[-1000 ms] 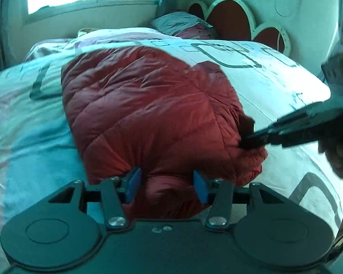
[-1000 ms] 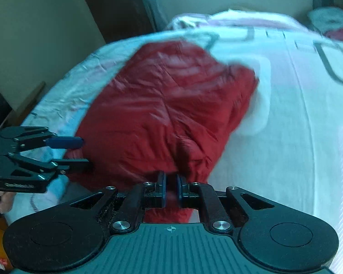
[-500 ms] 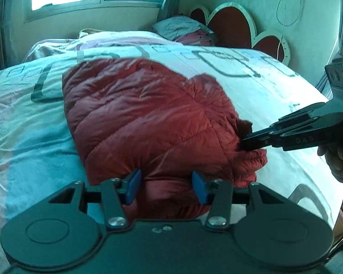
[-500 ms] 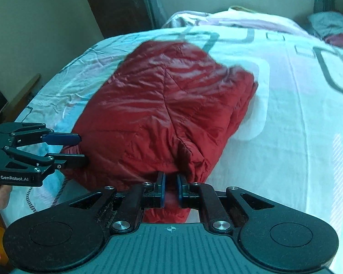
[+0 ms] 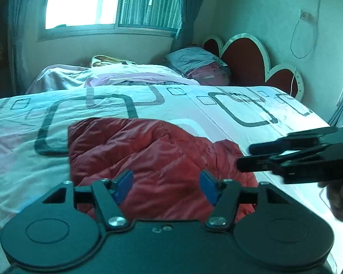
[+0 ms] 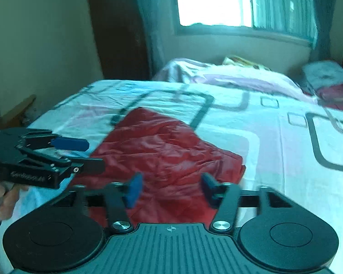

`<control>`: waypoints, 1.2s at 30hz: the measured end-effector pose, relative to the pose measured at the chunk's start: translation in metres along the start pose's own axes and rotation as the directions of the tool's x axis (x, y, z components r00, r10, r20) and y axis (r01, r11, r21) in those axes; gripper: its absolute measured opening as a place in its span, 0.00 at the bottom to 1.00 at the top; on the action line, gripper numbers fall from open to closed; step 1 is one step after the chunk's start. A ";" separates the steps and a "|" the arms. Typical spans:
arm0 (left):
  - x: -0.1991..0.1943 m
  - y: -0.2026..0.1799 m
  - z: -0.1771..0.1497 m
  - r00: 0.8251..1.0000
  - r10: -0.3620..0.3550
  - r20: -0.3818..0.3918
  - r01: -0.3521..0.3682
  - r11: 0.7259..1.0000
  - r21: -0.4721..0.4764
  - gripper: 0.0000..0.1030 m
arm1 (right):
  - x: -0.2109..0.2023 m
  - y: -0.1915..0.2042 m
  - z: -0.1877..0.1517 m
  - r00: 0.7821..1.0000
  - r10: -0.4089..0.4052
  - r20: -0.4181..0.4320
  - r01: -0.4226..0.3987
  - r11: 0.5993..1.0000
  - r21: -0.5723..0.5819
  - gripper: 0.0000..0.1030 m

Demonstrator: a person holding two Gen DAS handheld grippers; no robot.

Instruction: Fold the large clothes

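Observation:
A red quilted down jacket [image 5: 157,159] lies folded into a compact bundle on the bed; it also shows in the right wrist view [image 6: 167,155]. My left gripper [image 5: 165,186] is open and empty, held above the jacket's near edge. It shows from the side in the right wrist view [image 6: 89,154], at the jacket's left. My right gripper [image 6: 170,190] is open and empty, above the jacket's near edge. In the left wrist view the right gripper [image 5: 249,156] hangs just off the jacket's right side.
The bed has a white sheet with dark square outlines [image 5: 240,109]. A crumpled pink-white quilt [image 5: 116,75] and pillows [image 5: 199,66] lie at the far end by a red heart-shaped headboard [image 5: 247,61]. A window [image 6: 217,2] is behind. A dark wardrobe [image 6: 119,27] stands left.
My right gripper has opened and let go of the jacket's edge. Both grippers have lifted and pulled back, so the views now tilt up toward the window.

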State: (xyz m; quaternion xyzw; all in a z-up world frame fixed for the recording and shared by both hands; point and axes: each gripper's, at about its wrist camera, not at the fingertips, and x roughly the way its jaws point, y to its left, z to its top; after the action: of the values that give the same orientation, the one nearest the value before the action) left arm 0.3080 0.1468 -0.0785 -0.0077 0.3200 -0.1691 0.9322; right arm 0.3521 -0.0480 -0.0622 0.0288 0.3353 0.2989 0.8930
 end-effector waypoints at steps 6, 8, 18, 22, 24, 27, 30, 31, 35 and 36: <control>0.038 0.016 -0.018 0.995 0.046 -0.086 -0.045 0.999 0.017 0.62 | 0.050 -0.023 -0.014 0.995 -0.058 -0.087 0.061 0.998 0.031 0.43; 0.038 0.025 -0.024 0.994 0.061 -0.090 -0.061 0.998 0.006 0.62 | 0.055 -0.031 -0.020 0.993 -0.064 -0.104 0.069 0.996 0.051 0.43; 0.021 0.040 -0.017 0.996 0.071 -0.048 -0.073 0.997 -0.028 0.60 | 0.043 -0.036 -0.008 0.996 -0.067 -0.058 0.070 0.997 0.046 0.43; 0.038 0.047 0.010 0.996 0.087 -0.022 -0.087 0.996 -0.021 0.60 | 0.055 -0.027 0.022 0.999 -0.050 0.012 0.049 0.998 0.028 0.43; 0.052 0.050 0.025 0.995 0.094 -0.017 -0.094 0.996 -0.011 0.60 | 0.073 -0.020 0.042 0.999 -0.029 0.026 0.029 1.000 0.007 0.43; 0.078 0.062 0.040 0.993 0.115 -0.032 -0.117 0.992 -0.038 0.60 | 0.105 -0.012 0.070 1.000 0.006 0.004 -0.006 1.000 -0.022 0.43; 0.103 0.073 0.037 0.987 0.128 -0.100 -0.133 0.990 -0.045 0.62 | 0.140 -0.015 0.075 0.995 -0.020 -0.093 0.016 0.999 -0.044 0.43; 0.107 0.075 0.033 0.985 0.135 -0.110 -0.141 0.989 -0.041 0.62 | 0.151 -0.020 0.070 0.989 -0.053 -0.139 0.046 0.998 -0.049 0.43; 0.110 0.075 0.025 0.979 0.154 -0.130 -0.157 0.988 -0.008 0.62 | 0.157 -0.046 0.050 0.984 -0.032 -0.177 0.035 0.999 0.018 0.43; 0.108 0.073 0.024 0.979 0.160 -0.129 -0.161 0.987 0.003 0.62 | 0.154 -0.048 0.047 0.985 -0.031 -0.172 0.035 0.999 0.022 0.43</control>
State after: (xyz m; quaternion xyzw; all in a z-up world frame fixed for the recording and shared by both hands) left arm 0.4245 0.1789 -0.1325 0.0255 0.3797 -0.0924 0.9201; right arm 0.4981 0.0046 -0.1272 0.0085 0.4148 0.2814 0.8652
